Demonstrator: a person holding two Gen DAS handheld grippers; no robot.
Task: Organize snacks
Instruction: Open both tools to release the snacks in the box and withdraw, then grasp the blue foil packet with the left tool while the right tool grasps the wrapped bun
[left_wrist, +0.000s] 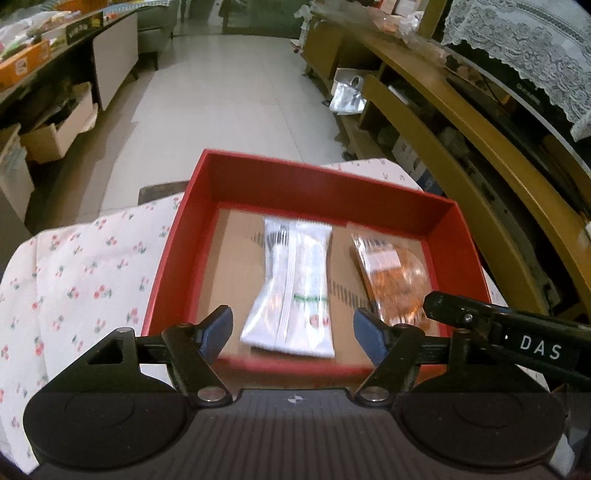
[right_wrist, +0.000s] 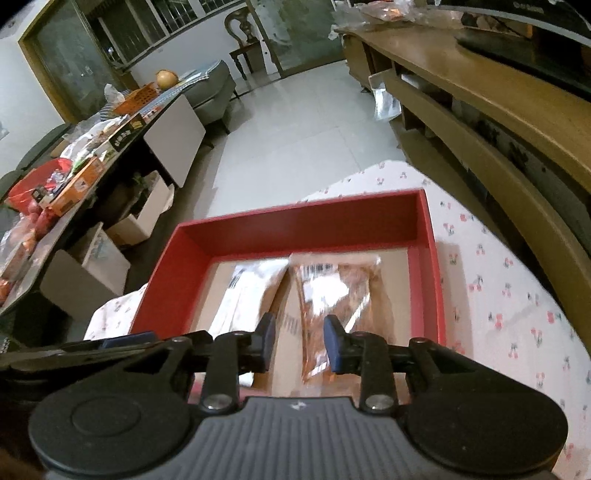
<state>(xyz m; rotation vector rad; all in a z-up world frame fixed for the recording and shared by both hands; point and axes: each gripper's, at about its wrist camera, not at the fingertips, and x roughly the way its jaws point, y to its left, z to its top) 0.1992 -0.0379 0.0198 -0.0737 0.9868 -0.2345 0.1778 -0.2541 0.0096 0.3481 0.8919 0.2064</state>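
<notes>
A flowered cloth (left_wrist: 85, 280) covers the table, and on it sits a red box (left_wrist: 177, 266), the tray where the snacks are gathered. The left gripper (left_wrist: 293, 326) hangs over the near edge of the box with its fingers spread wide and nothing between them; the white packet (left_wrist: 291, 291) lies flat on the cardboard floor just beyond, so it looks released there on purpose. To its right, close beside it but not overlapping, lies the orange packet (right_wrist: 332, 295), lengthwise like its neighbour, which keeps the two in a tidy row. The right gripper (right_wrist: 300, 341) is above the near end of that packet, fingers parted only a little; they do not seem to pinch the wrapper. A wooden shelf unit (left_wrist: 461, 122) runs along the right.
</notes>
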